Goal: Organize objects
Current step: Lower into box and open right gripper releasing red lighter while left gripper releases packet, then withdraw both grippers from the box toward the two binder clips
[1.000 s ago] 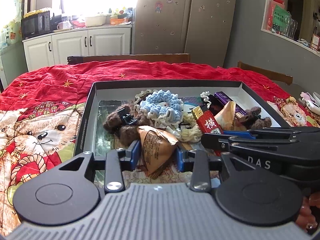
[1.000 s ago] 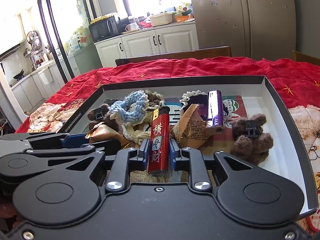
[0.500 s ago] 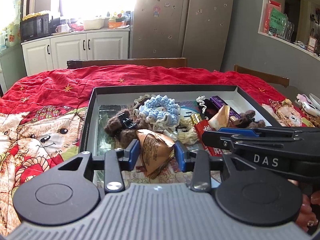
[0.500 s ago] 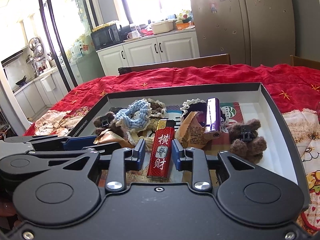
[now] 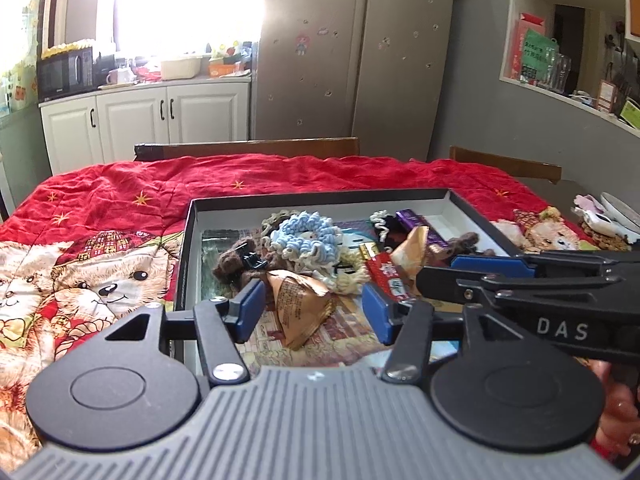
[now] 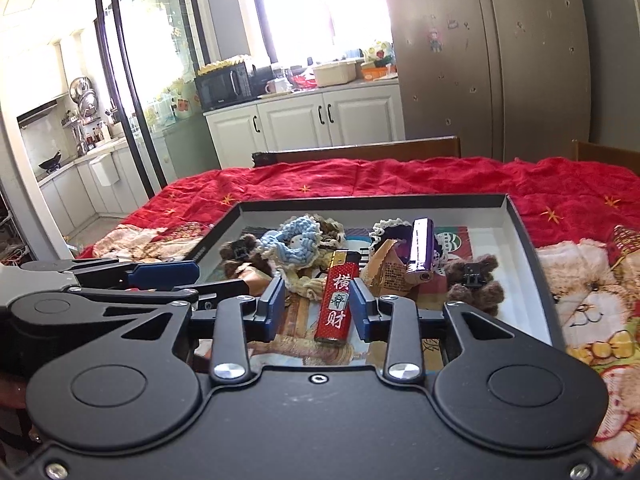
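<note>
Red bedding fills mid-frame, with a box (image 6: pixel 532 256) on it. Lower centre, the red lighter (image 6: pixel 336 304) lies inside, between the open, empty right gripper (image 6: pixel 318 306) pads. It looks light, stiff and slick; best pinched across its flat sides. The left gripper (image 5: pixel 312 308), also wide open, frames a crinkly brown packet (image 5: pixel 302 300), soft and light; neither touches

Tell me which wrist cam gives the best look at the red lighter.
Right wrist. The red lighter lies full length between the open fingers of the right gripper, its printed characters facing the camera. In the left wrist view only part of it shows, angled and cut off by the right gripper's body.
</note>
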Demonstrator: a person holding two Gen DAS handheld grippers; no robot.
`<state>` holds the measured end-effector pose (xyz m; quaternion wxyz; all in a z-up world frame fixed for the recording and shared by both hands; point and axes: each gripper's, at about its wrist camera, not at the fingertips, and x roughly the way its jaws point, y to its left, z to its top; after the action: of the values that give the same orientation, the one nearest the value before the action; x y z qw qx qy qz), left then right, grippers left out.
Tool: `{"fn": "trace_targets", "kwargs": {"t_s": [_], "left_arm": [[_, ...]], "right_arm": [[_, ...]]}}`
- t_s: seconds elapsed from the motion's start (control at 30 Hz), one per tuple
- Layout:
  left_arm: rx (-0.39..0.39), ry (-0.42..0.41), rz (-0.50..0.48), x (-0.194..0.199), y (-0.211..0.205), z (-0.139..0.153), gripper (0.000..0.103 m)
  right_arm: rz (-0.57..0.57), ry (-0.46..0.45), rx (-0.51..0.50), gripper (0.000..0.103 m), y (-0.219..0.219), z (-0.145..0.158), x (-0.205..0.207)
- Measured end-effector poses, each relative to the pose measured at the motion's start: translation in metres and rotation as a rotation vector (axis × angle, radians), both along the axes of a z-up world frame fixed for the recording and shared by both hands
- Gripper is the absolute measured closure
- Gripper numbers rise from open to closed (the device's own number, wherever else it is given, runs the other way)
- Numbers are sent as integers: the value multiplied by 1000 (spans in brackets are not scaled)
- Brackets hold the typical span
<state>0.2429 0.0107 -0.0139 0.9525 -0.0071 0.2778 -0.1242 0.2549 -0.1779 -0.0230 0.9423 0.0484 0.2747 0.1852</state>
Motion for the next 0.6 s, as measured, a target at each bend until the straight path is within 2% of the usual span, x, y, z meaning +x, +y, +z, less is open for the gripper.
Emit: {"fn": "trace_targets", "kwargs": {"t_s": [0.27, 0.6], "left_arm": [[5, -6, -21, -29, -4, 11, 30], [34, 21, -32, -61, -9, 5, 28]], "right_arm": [[6, -25, -33, 68, -14, 18, -43], [35, -44, -72, 63, -28, 28, -101]]}}
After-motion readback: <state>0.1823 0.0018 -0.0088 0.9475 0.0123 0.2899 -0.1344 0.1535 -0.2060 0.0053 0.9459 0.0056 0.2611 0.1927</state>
